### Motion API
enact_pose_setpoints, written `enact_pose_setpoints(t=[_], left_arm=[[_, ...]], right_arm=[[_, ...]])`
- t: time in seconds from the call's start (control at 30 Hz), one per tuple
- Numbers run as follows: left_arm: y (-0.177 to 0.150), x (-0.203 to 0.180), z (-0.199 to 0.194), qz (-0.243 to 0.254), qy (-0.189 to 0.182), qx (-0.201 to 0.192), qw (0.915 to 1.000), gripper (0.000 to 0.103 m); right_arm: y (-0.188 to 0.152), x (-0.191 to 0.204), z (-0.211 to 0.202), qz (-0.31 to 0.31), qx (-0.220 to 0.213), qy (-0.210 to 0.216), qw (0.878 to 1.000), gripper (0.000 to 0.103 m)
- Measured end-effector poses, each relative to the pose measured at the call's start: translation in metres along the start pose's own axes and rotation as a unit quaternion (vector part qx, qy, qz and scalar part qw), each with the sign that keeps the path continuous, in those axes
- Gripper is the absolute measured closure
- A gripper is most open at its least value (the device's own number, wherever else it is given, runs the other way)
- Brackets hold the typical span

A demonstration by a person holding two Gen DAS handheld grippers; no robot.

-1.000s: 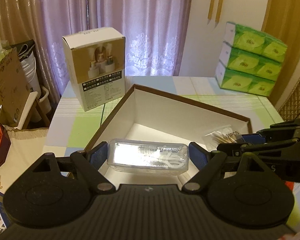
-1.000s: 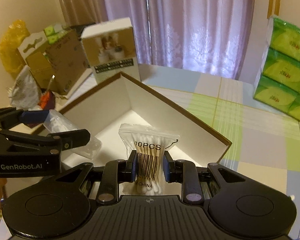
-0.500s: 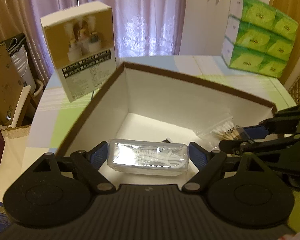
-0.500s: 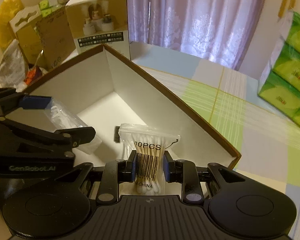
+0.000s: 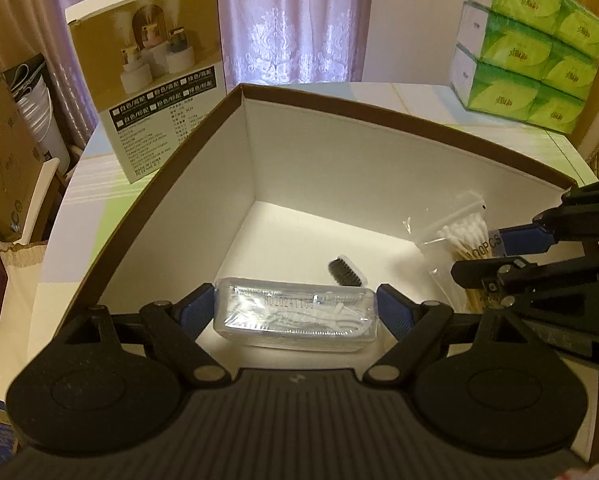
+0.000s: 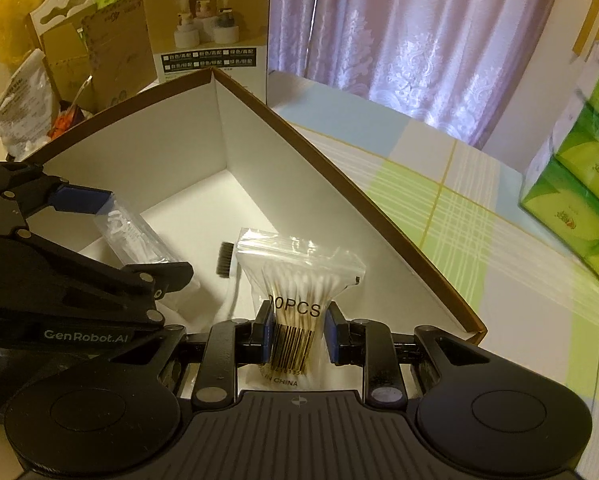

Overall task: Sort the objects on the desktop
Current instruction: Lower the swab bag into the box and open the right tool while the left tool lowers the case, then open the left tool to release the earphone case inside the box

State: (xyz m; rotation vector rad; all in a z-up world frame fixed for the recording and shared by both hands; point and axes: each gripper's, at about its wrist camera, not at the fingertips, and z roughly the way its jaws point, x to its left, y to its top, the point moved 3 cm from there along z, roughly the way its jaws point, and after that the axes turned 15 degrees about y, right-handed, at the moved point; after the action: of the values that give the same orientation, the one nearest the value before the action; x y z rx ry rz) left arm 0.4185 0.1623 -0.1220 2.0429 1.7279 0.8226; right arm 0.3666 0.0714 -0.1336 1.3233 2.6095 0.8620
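left gripper (image 5: 296,310): jaws set wide, blue pads pressed on both short ends of a clear plastic case (image 5: 297,317) of white floss picks. the case lies level across the jaws, held over the inside of the storage box (image 5: 379,152), near its front. whether the case touches the box floor cannot be told. from the right wrist view the same case (image 6: 133,236) shows slanting between the left gripper's (image 6: 131,240) fingers.

right gripper (image 6: 295,334): jaws drawn in narrow, pinching a small zip bag of cotton swabs (image 6: 297,280) at its lower half, across the barcode label. bag upright, printed "pcs", swab heads up, and pinched in at the waist by the pads. it hangs inside the box near the right-hand wall; in the left wrist view the bag (image 5: 459,240) sits at the right gripper's (image 5: 495,254) tips.

storage box: brown rim, white inside, open top, standing on the checked tablecloth (image 6: 479,216). on its floor a toothbrush (image 5: 345,272), dark bristle head, white handle, lying between the case and the bag.

behind the box's far corner: an upright humidifier carton (image 5: 151,92). far right of the table: stacked green tissue packs (image 5: 523,48).
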Motion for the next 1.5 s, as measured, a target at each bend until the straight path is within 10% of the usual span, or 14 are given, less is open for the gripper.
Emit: enact_pose_setpoints(t=[0.4,0.6,1.5], left_arm=[[-0.004,0.002,-0.011,0.003,-0.001,-0.009,1.0000,0.010],[-0.007,0.006,-0.023,0.012,0.012,-0.021,0.9996,0.007],[-0.038,0.032,-0.111,-0.023,0.033,-0.032,0.9987,0.002]], right_arm=[[0.001,0.001,-0.001,-0.006,0.001,-0.002,1.000,0.079],[-0.001,0.003,-0.011,-0.029,-0.019,-0.028,0.999,0.037],[-0.040,0.051,-0.081,-0.059,-0.072,0.015,0.996,0.002]])
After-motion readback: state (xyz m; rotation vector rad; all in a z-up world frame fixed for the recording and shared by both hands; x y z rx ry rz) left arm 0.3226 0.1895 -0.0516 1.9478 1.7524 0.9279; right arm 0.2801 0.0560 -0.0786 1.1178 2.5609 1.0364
